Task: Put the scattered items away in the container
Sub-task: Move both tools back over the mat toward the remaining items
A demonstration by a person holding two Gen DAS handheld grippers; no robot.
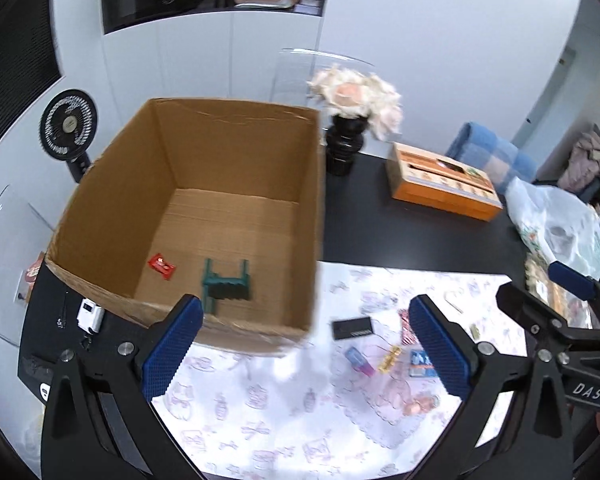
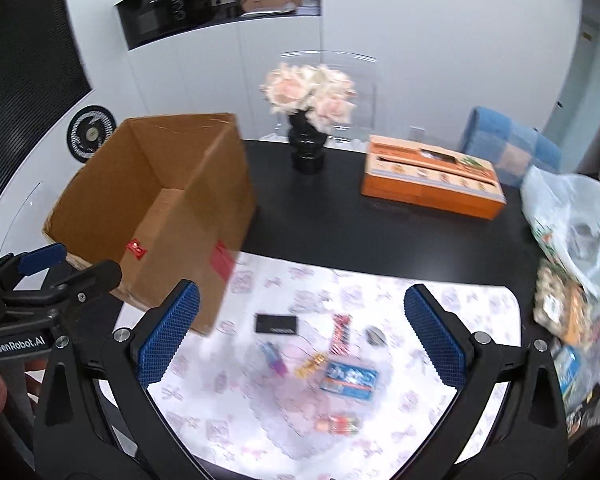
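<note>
Both jaws spread, empty: left gripper [image 1: 306, 344] beside the cardboard box [image 1: 236, 168]; right gripper [image 2: 302, 344] should descend squarely over the black card [image 2: 276, 325]; pinch its edges.

Black table [image 2: 380, 240], patterned white cloth [image 2: 380, 292] across near half. Directly on top: open cardboard box [image 1: 236, 152], black flower vase [image 2: 306, 152], orange carton [image 2: 432, 184], plastic bag [image 2: 572, 216].

Black vase of pale flowers [image 2: 308, 120], orange carton [image 2: 432, 176], black fan [image 1: 69, 124], plastic bag [image 2: 576, 220]
</note>
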